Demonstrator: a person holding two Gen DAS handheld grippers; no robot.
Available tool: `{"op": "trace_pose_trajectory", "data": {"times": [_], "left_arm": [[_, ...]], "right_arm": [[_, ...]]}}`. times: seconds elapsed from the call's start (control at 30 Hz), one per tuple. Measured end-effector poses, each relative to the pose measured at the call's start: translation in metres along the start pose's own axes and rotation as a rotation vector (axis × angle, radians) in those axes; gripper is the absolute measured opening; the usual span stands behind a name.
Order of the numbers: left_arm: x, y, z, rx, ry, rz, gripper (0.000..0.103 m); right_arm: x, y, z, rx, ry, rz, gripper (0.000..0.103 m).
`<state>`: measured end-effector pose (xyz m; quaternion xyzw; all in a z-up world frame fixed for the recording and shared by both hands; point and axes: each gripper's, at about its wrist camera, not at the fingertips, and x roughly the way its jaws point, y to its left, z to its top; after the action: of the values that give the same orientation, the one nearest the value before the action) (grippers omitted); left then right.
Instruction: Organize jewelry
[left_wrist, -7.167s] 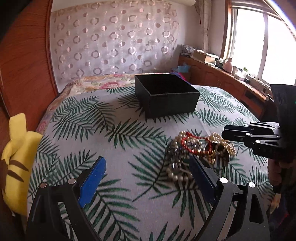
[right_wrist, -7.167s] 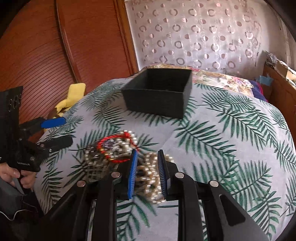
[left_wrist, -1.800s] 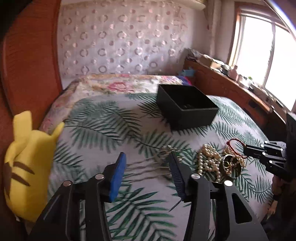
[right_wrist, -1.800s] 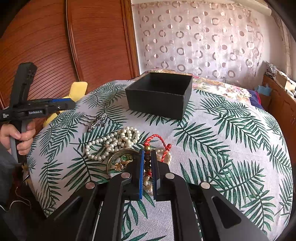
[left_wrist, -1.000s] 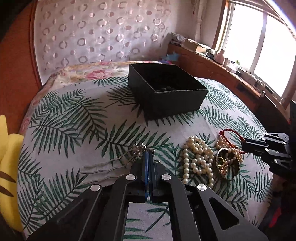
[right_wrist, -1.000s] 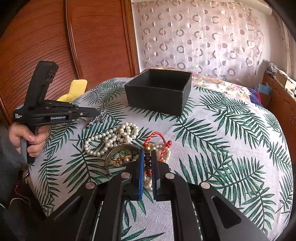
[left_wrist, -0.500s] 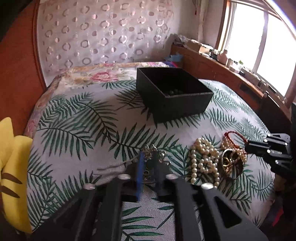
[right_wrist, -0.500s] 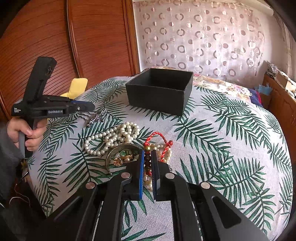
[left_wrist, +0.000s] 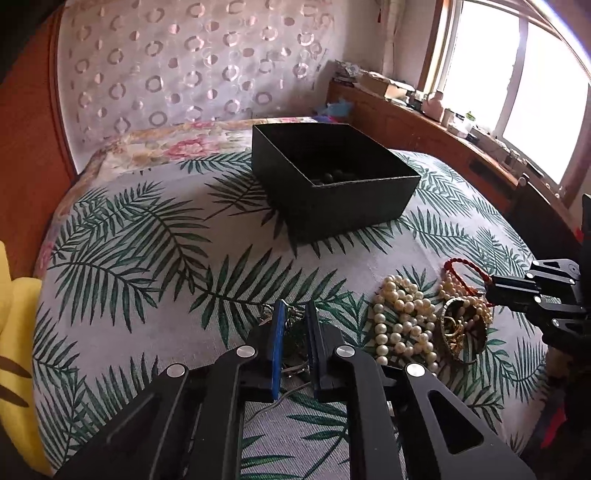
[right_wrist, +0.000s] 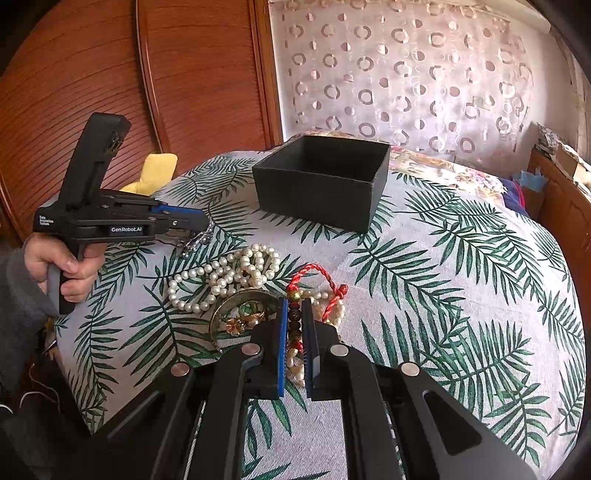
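One black box (right_wrist: 321, 184). Left gripper (left_wrist: 293, 325) narrowly pinches one silver hairpin (right_wrist: 195, 238), jaws just closing; right gripper (right_wrist: 294, 317) pinches one bead string (right_wrist: 293, 332).

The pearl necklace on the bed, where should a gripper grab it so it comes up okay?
Probably at the looped bunch of the pearl necklace, coming straight down from above. There the strands pile up on the leaf-print bedspread, so fingers can pinch several beads. The single tail toward the bed's near edge lies flat and would likely slip out.

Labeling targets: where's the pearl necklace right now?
The pearl necklace lies heaped on the leaf-print bedspread, in front of the black box, between the silver hairpin and the red cord bracelet.
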<state>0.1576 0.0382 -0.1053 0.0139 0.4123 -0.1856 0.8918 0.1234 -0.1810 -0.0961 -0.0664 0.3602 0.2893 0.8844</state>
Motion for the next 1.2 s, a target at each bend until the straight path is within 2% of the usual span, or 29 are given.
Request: {"op": "trace_pose_trajectory", "data": {"times": [0.1,0.47,0.5,0.53,0.6,0.73,0.9,1.2], "left_arm": [[-0.007,-0.002,-0.003,0.004,-0.018,0.012,0.009],[-0.064,-0.022,0.004,0.006,-0.152,-0.034,0.009],[-0.067,-0.025,0.005,0.01,-0.157,-0.039,0.009],[-0.068,-0.026,0.008,0.011,-0.161,-0.043,0.009],[-0.074,-0.031,0.011,0.015,-0.178,-0.054,0.009],[-0.082,-0.035,0.014,0.02,-0.204,-0.047,0.009],[-0.09,-0.023,0.013,0.003,-0.22,-0.017,0.009],[-0.105,0.014,-0.004,-0.05,-0.236,0.046,0.01]], "right_arm": [[-0.001,0.0,-0.001,0.0,0.0,-0.004,0.008],[-0.002,-0.002,0.0,0.002,-0.001,-0.031,0.009],[-0.003,-0.002,0.0,0.001,-0.004,-0.033,0.019],[-0.004,-0.001,0.001,0.001,-0.01,-0.037,0.037],[-0.006,0.001,0.003,0.005,-0.025,-0.032,0.044],[-0.006,0.006,0.008,-0.002,-0.03,-0.012,0.044],[0.003,0.023,0.021,-0.009,-0.027,0.053,0.044],[0.063,0.086,0.061,-0.045,0.053,0.205,0.04]]}}
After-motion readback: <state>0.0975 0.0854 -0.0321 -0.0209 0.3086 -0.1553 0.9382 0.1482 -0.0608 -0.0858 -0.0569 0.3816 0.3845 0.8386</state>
